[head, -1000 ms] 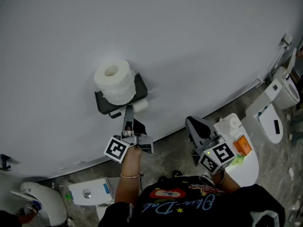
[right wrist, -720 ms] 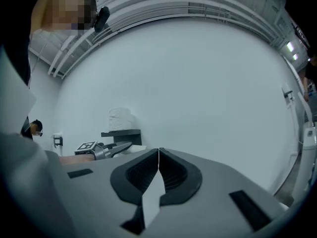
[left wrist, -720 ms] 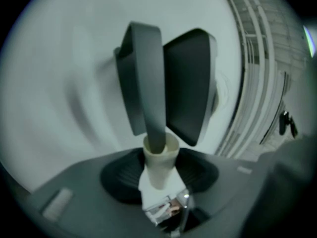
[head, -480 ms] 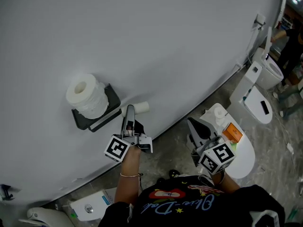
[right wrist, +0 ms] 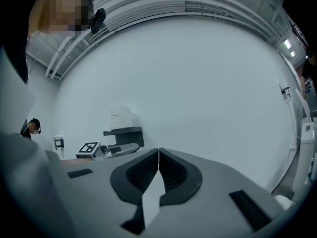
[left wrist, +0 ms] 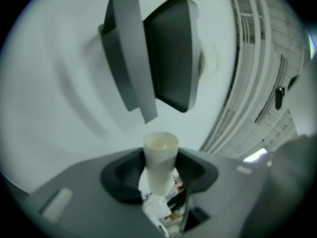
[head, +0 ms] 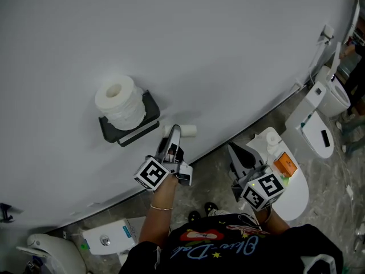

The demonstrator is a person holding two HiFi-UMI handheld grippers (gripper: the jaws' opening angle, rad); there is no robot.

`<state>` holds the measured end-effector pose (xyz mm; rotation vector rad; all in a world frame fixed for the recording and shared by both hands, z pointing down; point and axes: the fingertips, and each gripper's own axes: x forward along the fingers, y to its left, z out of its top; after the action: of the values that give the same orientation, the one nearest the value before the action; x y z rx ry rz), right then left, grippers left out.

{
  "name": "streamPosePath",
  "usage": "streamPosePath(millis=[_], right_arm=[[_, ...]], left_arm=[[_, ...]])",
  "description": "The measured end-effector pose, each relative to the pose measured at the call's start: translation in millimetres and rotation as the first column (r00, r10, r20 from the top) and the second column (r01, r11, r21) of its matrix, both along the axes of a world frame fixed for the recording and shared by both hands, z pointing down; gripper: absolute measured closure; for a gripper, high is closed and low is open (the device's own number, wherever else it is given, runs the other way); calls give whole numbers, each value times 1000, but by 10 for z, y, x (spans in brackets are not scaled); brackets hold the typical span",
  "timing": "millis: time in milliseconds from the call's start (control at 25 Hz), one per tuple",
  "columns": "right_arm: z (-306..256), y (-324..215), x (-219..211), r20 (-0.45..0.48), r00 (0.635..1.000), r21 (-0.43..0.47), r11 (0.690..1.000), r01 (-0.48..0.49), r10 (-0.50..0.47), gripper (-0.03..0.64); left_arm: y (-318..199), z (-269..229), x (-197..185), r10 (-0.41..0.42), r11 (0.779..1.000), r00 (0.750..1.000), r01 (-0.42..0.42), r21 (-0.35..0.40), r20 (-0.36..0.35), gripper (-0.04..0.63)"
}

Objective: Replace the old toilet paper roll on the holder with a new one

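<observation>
**Left claw holds bare tube just off the holder; full roll waits on top**

Left claw point(head: 173, 137): jaws set part-open and clamped on a bare cardboard tube point(left wrist: 159, 155), evidently the spent roll. In the left gripper view the tube runs forward out of the jaws, its open end toward the holder point(left wrist: 171, 51). Nothing else is in the grip.

Right claw point(right wrist: 158, 157): jaws shut tight together, nothing between them. It sits at lower right of the head view, well apart from the work.

Holder: fixed to the white wall point(head: 228, 50), up and to the left of the left claw in the head view, near the tube but clear of it. I cannot tell whether its bar is bare.

Full roll point(head: 118, 100): stands on end on the holder's top, core hole facing the camera.

Assessment: removal looks done and fitting is not begun. The left claw is far nearer the full roll, but it is occupied. The roll's axis must be tipped over before it can be mounted
</observation>
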<state>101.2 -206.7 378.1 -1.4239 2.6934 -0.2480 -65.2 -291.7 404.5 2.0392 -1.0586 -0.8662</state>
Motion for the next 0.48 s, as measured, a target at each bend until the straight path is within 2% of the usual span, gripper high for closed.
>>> streamPosePath(millis=[80,120,160,200,280,320,360,400,480], right_arm=[[5,-1,-58,-2,1000,-3,1000,15,-15,604],[1,-2,-98,1,1000,-5,1000,25,-25,604],[-4,-4,-147,2,999,-6,999,38,-38,604],[-8,-9,-201,1,999,-6,999,54,-54,604],[-9,-17,-314,6,996,-4,996,88,-88,604],[-11,-17,-372,11,994,-1,995,104,-104,604],[-15,-13,-433,15,993,4,993,121,-121,604],[-22,-7,-495,20,990,10,990,138,-138,604],[-52,9,-611,39,984,24,984,174,-175,604]], left_arm=[[174,29,16,-4,1000,993,1,26,117,408],[276,38,-6,-22,999,978,13,44,209,408],[380,50,-54,-52,997,946,34,64,319,408],[483,62,-125,-92,995,896,60,85,434,408],[681,62,-301,-178,984,756,117,138,629,408],[777,53,-389,-215,977,686,139,165,695,408],[870,45,-471,-243,970,627,156,186,740,408],[958,38,-547,-264,964,585,171,201,767,408],[1106,29,-685,-295,954,534,205,217,793,408]])
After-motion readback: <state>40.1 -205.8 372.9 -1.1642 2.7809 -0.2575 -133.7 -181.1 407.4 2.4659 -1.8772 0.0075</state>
